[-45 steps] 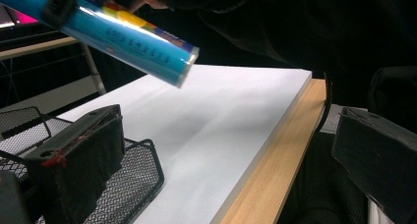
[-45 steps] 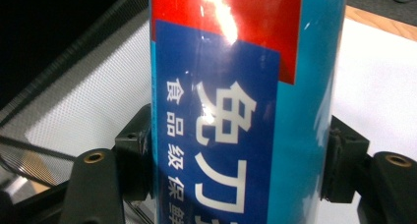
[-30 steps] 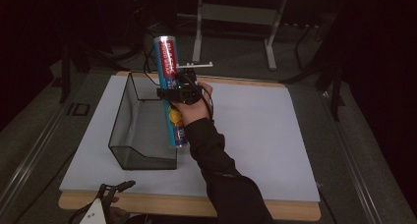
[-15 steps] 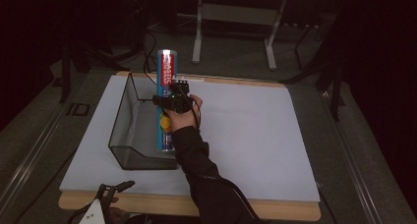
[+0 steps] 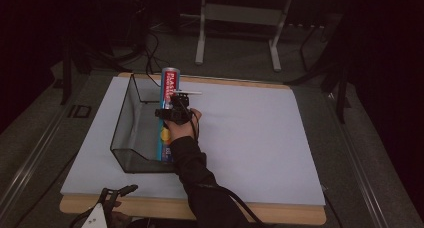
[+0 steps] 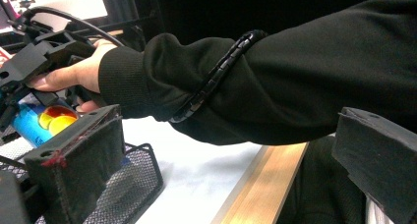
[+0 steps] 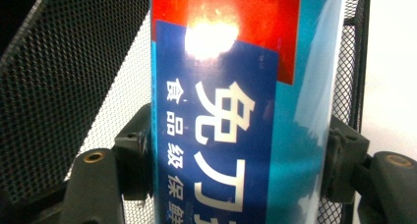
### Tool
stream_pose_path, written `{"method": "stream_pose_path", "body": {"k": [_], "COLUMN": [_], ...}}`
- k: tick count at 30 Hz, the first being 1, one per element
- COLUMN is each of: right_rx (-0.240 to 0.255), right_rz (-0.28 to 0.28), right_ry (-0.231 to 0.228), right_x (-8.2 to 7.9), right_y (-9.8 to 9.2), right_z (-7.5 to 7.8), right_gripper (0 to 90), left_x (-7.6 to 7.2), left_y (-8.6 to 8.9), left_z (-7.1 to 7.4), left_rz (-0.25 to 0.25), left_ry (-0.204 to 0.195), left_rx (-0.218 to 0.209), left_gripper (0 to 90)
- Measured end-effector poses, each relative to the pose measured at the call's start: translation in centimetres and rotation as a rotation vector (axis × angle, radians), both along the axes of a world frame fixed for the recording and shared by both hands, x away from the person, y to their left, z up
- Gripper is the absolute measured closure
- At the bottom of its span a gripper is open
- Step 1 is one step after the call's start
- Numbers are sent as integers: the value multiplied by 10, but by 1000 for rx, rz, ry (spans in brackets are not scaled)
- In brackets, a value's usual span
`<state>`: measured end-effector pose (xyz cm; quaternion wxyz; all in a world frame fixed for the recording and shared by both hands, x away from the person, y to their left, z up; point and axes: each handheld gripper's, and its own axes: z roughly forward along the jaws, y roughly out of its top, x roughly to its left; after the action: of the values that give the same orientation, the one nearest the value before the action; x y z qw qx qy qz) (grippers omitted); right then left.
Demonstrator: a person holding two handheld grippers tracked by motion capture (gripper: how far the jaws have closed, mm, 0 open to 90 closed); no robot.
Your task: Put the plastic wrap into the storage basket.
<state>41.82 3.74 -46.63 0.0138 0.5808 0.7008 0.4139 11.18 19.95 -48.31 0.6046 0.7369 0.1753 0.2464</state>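
Moved since: between the earlier high views and this one, the right tongs (image 5: 172,113) and the box they carried had swung from a slant across the basket's right edge to lie along its right wall, lower inside it.
Right tongs: the jaws were closed on the cling-film box (image 7: 231,111), one pad pressed against each long side of it, seen close in the right gripper view; a hand (image 5: 182,127) gripped the tool from behind.
Why held so: gripping across the narrow width, near the middle of the length, probably kept the long box balanced while it was lined up with the basket.
Left tongs: they (image 5: 117,194) rested low at the near edge of the worktop (image 5: 260,138); in the left gripper view the jaws stood wide apart with nothing between them.
Box, place: it lay lengthwise inside the mesh basket (image 5: 131,138), against its right wall, with the far end rising above the rim.
Box, looks: long and slim, glossy teal and blue with a red band, white Chinese lettering and a bright glare spot; a yellow fruit picture showed near its near end.
Basket: black wire mesh, open-topped, standing on the pale sheet at the left of the worktop.
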Motion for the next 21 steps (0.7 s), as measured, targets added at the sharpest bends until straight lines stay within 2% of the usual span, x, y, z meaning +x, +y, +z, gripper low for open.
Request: {"method": "stream_pose_path", "body": {"k": [1,8,13,18,21], "right_rx": [-47,-46,-87,-104,-139], "right_rz": [6,-20,-40,-38,-32], "right_ry": [-2,22,43,37,8], "right_x": [0,3,6,6,5], "right_y": [3,4,5,7,8], "right_z": [-2,-8,-17,-22,-24], "right_gripper": [314,313,306,300,284], "left_x": [0,0,0,0,0], "left_y": [0,0,0,1,1], "left_z": [0,0,0,0,0], "left_rz": [-1,-1,-1,-3,-1], "left_ry": [1,2,4,5,7], "left_rx": [0,2,10,3,3], "left_gripper": [1,1,1,1,1]}}
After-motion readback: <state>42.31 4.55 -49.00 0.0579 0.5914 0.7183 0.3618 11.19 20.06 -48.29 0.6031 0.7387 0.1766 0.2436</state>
